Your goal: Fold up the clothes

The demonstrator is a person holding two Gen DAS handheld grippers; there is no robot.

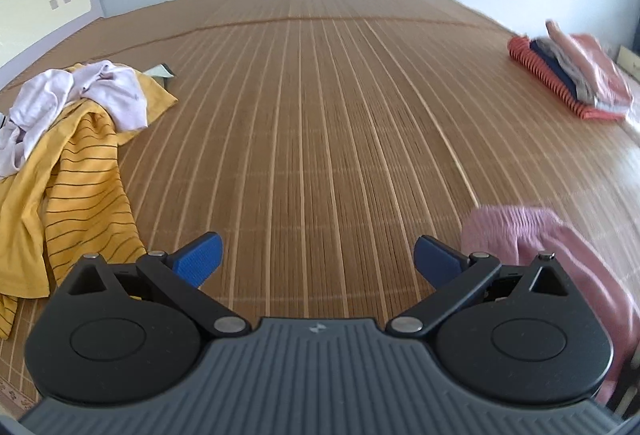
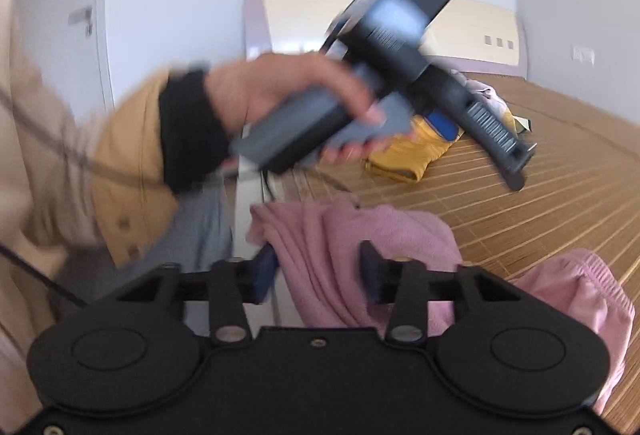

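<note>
Two claws gape over a bamboo mat (image 1: pixel 320 115) (pale walls): left claw (image 1: pixel 318 261), right claw (image 2: pixel 316 275).

The left gripper (image 1: pixel 318 259) is held with its jaws spread wide, the blue pads (image 1: pixel 200 261) well apart and nothing between them; it is pointed downward at a slant; its grey handle is gripped by the left hand (image 2: pixel 288 103), a black cuff being worn at the wrist; the right gripper (image 2: pixel 318 271) is held partly open, pink cloth being seen between its fingers.
</note>
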